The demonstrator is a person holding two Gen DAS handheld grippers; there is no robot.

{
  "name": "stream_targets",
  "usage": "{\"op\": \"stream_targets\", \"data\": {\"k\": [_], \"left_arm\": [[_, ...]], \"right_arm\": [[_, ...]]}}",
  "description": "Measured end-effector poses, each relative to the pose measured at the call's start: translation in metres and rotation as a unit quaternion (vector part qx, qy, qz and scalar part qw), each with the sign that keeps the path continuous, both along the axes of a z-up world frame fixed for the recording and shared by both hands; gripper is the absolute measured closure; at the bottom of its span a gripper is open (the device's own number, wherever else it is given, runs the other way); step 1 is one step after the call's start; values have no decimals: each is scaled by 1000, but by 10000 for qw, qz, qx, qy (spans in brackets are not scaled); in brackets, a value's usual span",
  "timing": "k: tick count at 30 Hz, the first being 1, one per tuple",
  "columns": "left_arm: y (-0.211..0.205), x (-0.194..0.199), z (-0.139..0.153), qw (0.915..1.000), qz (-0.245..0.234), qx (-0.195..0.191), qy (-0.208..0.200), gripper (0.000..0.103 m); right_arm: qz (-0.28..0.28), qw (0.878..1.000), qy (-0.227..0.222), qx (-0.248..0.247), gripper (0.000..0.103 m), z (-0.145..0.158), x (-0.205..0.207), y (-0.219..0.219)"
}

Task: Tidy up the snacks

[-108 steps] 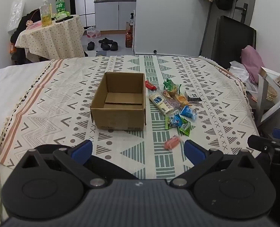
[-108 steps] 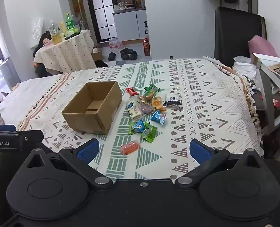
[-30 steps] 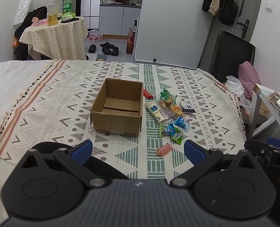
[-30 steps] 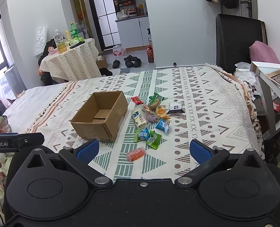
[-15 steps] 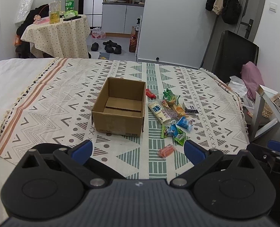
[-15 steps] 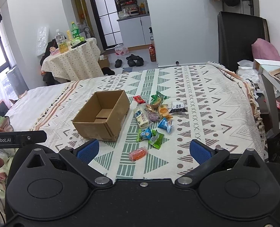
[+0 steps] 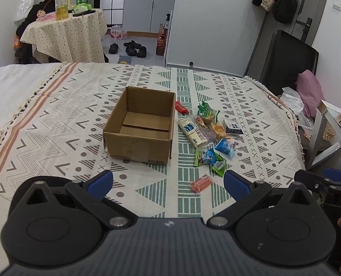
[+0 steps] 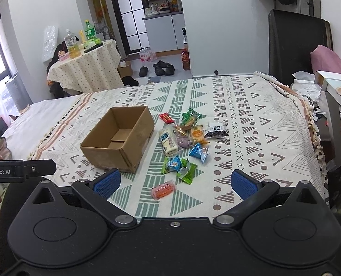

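Observation:
An empty open cardboard box (image 7: pixel 140 126) (image 8: pixel 119 138) sits on a patterned bedspread. Right of it lie several wrapped snacks: a white-and-blue pack (image 7: pixel 192 132) (image 8: pixel 168 141), a red bar (image 7: pixel 181 107) (image 8: pixel 167 117), a black sachet (image 7: pixel 233 126) (image 8: pixel 216 130), blue and green candies (image 7: pixel 208 158) (image 8: pixel 179 165). Nearest to me lies a pink-orange packet (image 7: pixel 200 184) (image 8: pixel 163 189). My left gripper (image 7: pixel 168 182) is open, held back from the bed's near edge. My right gripper (image 8: pixel 175 182) is open too, the pink packet showing between its fingers but farther off.
The bedspread (image 7: pixel 55 124) covers the bed; a white shelf frame (image 7: pixel 327 135) and a black chair (image 8: pixel 297 46) stand to the right. A draped round table with bottles (image 7: pixel 67 32) and shoes (image 7: pixel 131 47) on the floor lie beyond the bed.
Both cameras have drifted slightly closer and lower toward the bed, so box and snacks look a bit bigger. Nothing on the bed has moved; both grippers stay open.

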State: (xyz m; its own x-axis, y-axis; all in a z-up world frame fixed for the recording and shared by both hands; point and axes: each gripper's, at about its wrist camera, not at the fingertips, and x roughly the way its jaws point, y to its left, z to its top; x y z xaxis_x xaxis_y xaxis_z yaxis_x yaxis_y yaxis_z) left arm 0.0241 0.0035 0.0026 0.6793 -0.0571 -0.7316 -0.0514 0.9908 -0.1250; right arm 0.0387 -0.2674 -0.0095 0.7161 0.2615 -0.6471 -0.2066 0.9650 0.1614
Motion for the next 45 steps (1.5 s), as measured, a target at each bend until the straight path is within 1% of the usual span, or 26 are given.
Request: {"op": "stream_targets", "data": {"k": [2,4,7,9,11,14,16,19,21,24,26,28,34,37,39,45], "left_arm": [[-2,7,-4,10000,-26,-29,46,1],[-4,14,-9,9999,-68,-75,118,1],[-7,26,-16,9997,-95,-126,191,2],[-11,33,-21,9995,-119,-147,247,2],[-14,41,-26,9993,-153,-160,308,3],[-20,53,-31,9989,-251,-186,349,3],[-23,61,-34,9985,-293,-198,409,3],[-27,73,-41,9979,-321,-219,524,4],[-31,81,-48,9971,-353,-266,626,7],[-35,91,-60,9956,-357,-336,804,9],[-39,98,-68,9945,-394,-326,918,10],[-41,105,-76,9936,-401,-325,1007,12],[-49,127,-103,9889,-462,-339,1369,20],[-56,137,-117,9864,-518,-287,1531,25],[-59,143,-127,9842,-535,-306,1658,30],[-67,161,-157,9789,-588,-283,1934,37]], "right_arm": [[-20,10000,34,22,1,-2,5,-2],[-36,9999,120,56,4,-4,12,-4],[-132,9995,271,112,6,-7,21,-8],[-201,9984,441,277,8,-9,28,-11],[-143,9977,520,411,10,-10,34,-10],[-114,9979,536,339,11,-14,44,-4],[-110,9974,618,366,16,-19,53,-3],[-128,9963,750,406,20,-26,65,-3],[-111,9957,800,444,22,-30,72,-3],[-90,9947,894,496,25,-38,81,-4],[-100,9933,1001,568,31,-46,89,-7],[-131,9907,1158,709,39,-55,96,-11],[-267,9828,1480,1076,47,-79,115,-22],[-289,9801,1599,1143,51,-88,123,-24],[-281,9794,1637,1152,53,-93,128,-24],[-326,9745,1895,1159,55,-112,142,-24]]}}
